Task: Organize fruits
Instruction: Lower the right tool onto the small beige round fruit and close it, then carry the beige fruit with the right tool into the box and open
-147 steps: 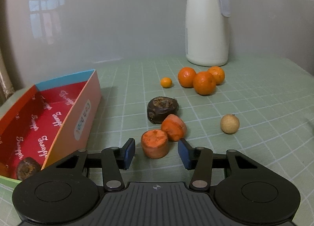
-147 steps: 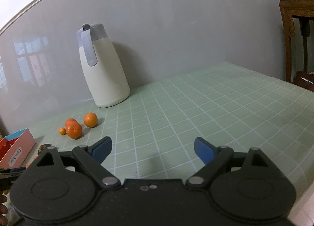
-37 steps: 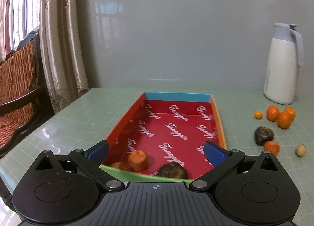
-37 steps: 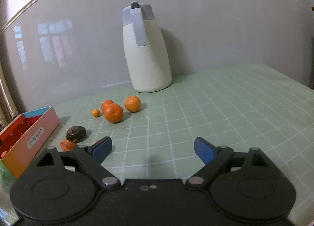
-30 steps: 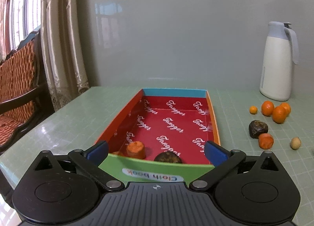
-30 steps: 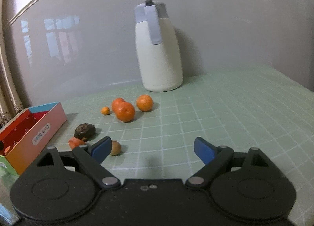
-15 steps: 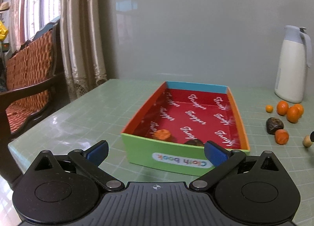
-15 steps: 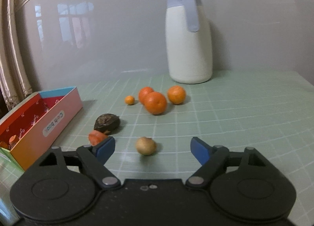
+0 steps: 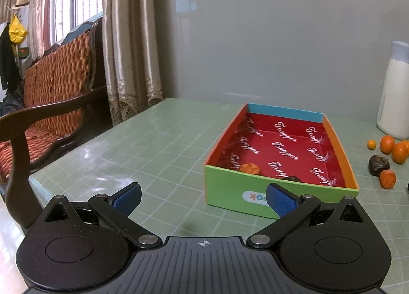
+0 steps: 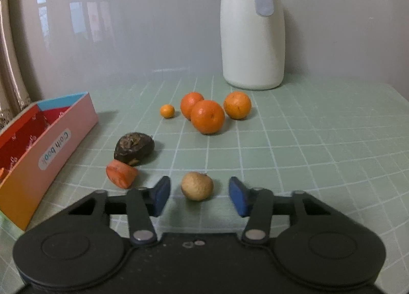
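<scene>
My right gripper (image 10: 199, 197) is open with a small tan round fruit (image 10: 197, 186) lying on the table between its blue pads, untouched. Beyond it lie a carrot piece (image 10: 121, 173), a dark brown fruit (image 10: 134, 149), three oranges (image 10: 207, 116) and a tiny orange (image 10: 167, 111). The colourful box (image 9: 278, 189) with a red inside holds a carrot piece (image 9: 250, 167) and a dark fruit (image 9: 291, 179). My left gripper (image 9: 203, 200) is open and empty, in front of the box's left near corner.
A white jug (image 10: 253, 36) with a grey handle stands at the back by the wall. The box's pink side (image 10: 51, 156) is to the left of the right gripper. A wooden chair with orange cushions (image 9: 51, 105) stands off the table's left edge.
My right gripper has moved forward and down to straddle the tan fruit, its jaws narrowing. My left gripper has pulled back and left, away from the box, after dropping a carrot piece in.
</scene>
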Tool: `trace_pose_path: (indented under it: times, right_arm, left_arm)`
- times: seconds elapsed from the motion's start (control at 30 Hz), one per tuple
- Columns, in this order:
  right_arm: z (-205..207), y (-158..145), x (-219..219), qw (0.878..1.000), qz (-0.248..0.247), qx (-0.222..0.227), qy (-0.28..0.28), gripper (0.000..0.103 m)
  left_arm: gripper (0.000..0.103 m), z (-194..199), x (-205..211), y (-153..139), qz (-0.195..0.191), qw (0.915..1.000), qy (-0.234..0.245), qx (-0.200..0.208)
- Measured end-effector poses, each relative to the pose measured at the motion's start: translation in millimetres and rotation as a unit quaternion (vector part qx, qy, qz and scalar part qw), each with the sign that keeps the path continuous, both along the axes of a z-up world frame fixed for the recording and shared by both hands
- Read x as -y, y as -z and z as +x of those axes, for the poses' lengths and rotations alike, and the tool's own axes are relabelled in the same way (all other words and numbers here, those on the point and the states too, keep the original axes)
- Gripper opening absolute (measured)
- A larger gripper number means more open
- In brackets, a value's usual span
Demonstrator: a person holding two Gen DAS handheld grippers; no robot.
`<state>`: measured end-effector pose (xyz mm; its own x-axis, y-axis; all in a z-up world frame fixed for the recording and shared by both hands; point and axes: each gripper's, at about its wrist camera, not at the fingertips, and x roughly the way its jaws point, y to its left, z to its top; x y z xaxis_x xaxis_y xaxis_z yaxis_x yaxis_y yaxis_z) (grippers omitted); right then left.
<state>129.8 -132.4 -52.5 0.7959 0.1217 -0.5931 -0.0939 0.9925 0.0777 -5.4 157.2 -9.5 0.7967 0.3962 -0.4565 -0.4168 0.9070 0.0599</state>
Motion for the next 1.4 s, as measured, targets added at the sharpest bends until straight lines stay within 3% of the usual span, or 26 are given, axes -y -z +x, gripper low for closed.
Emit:
trace_pose_path:
  times: [0.1, 0.6, 0.87, 1.4]
  right_arm:
    - [0.2, 0.5, -4.7, 1.0, -0.014, 0.003, -0.006, 0.027]
    - [-16.7, -18.5, -16.1, 0.998, 0.016, 0.052, -0.044, 0.027]
    - [-28.2, -40.8, -50.5, 0.99, 0.044, 0.082, -0.11, 0.027]
    - [-25.4, -53.6, -131.4, 0.97, 0.061, 0.078, -0.222, 0.027]
  left_arm:
    - [0.103, -0.9, -1.7, 0.3, -0.001, 1.0, -0.002, -0.002]
    - [0.103, -14.6, -22.5, -0.5, -0.004, 0.9994, -0.033, 0.001]
    - [0.103, -27.2, -41.9, 3.5, -0.007, 0.9982, -0.059, -0.007]
    - [0.103, -33.0, -67.8, 14.9, -0.028, 0.9957, -0.085, -0.023]
